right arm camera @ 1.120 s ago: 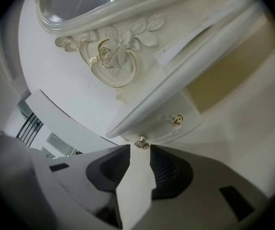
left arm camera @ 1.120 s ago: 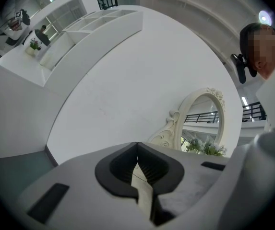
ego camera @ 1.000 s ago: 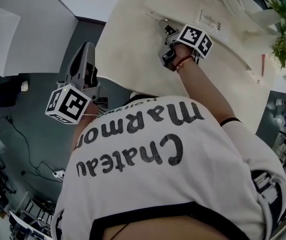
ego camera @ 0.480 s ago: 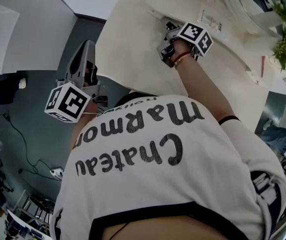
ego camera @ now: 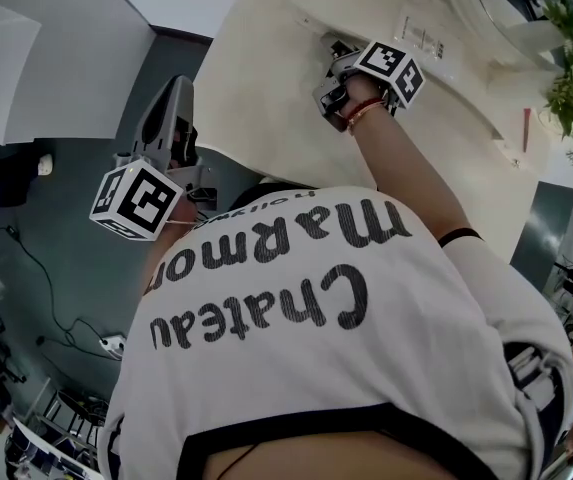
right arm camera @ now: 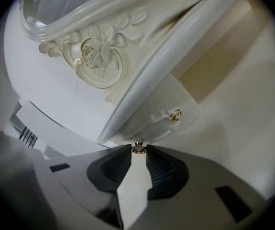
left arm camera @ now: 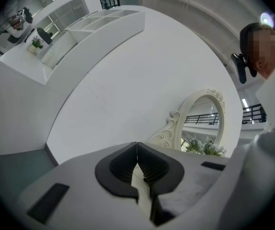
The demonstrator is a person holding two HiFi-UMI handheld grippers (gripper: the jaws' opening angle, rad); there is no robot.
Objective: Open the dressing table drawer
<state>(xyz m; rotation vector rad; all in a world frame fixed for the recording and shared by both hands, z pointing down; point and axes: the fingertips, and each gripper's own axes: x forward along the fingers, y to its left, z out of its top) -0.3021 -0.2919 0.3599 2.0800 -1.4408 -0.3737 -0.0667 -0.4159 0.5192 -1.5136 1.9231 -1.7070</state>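
My left tongs (left arm camera: 137,147) are pressed together on nothing. I hold them level, out at about ten o'clock from my chest, over the floor (ego camera: 76,268) and off the edge of the dressing table (ego camera: 256,98). This job wants one hand only, so I park the spare where it cannot foul the drawer's travel. In the left gripper view, the carved mirror (left arm camera: 202,121) stands at two o'clock from their tips, well apart.

My right tongs (right arm camera: 138,151) reach out at one o'clock from my chest and tip downward at the small drawer (right arm camera: 149,121) that sits on the tabletop under the rose carving (right arm camera: 96,56). Their jaws have just been closing. The little knob (right arm camera: 138,146) sits between the tips at twelve o'clock, and the pads look to touch it on both sides, so I read it as pinched. I came at it end-on, so the pull can run straight back toward me without twisting.

A gold-tipped pull (right arm camera: 172,115) lies at one o'clock from the knob, untouched. The drawer looks not yet drawn out. The knob is tiny and held only at the very tips, so a skewed tug could slip off.
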